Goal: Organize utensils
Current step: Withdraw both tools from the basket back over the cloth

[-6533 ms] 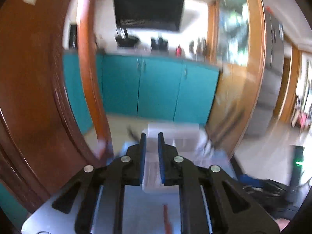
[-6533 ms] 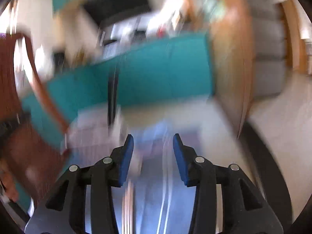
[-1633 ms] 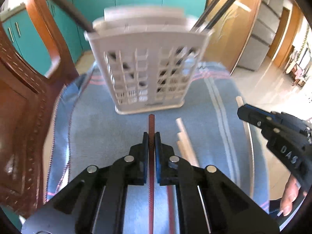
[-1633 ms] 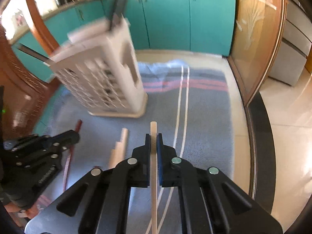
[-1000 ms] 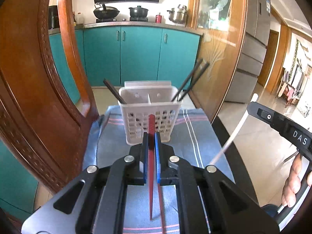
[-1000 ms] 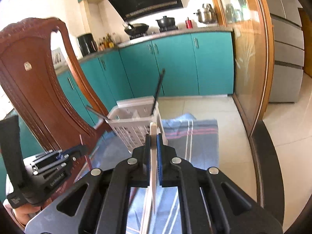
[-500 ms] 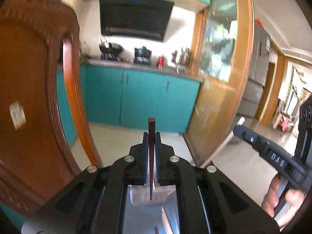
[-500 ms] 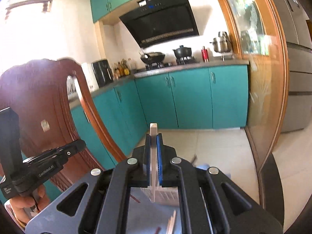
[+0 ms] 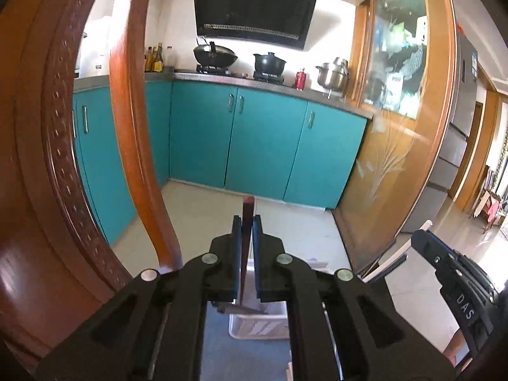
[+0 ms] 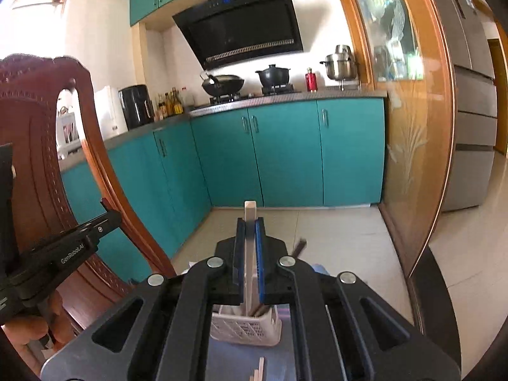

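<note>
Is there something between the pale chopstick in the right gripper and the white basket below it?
Nothing visible: the pale chopstick hangs from the right gripper directly over the open white basket, which already holds dark chopsticks.

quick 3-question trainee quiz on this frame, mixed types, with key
1. True or false: the left gripper is empty.
2. The right gripper is shut on: A) a pale chopstick B) a spoon C) nothing.
3. What white container sits below both grippers?

Key:
1. False, it is shut on a dark red chopstick.
2. A.
3. The slotted utensil basket.
</note>
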Demonstrator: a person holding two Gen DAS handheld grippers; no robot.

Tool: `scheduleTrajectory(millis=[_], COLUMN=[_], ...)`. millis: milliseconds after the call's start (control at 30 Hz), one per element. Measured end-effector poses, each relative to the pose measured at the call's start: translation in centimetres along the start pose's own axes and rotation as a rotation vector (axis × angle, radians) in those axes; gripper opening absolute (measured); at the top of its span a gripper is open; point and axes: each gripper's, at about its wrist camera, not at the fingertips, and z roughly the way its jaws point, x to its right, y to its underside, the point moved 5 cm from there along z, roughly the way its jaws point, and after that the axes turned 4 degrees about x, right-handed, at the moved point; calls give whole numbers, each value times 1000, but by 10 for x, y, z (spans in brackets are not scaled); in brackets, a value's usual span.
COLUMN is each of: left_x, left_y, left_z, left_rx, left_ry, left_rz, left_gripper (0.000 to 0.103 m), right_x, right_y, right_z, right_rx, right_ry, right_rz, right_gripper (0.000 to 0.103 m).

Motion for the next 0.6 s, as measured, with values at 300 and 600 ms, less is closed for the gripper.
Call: scheduleTrajectory(millis=[300, 600], left_x=[13, 35], left_y=[19, 157], left_z=[-58, -14], left_rx=[105, -310], left_ry=[121, 158], left_rz=[14, 217], left_gripper=[40, 36], right_x=[32, 108], right_y=[13, 81], right_z=[-41, -54], right_rx=[78, 19], right_ry=[28, 140], right_rz=[44, 255], right_gripper=[27, 29])
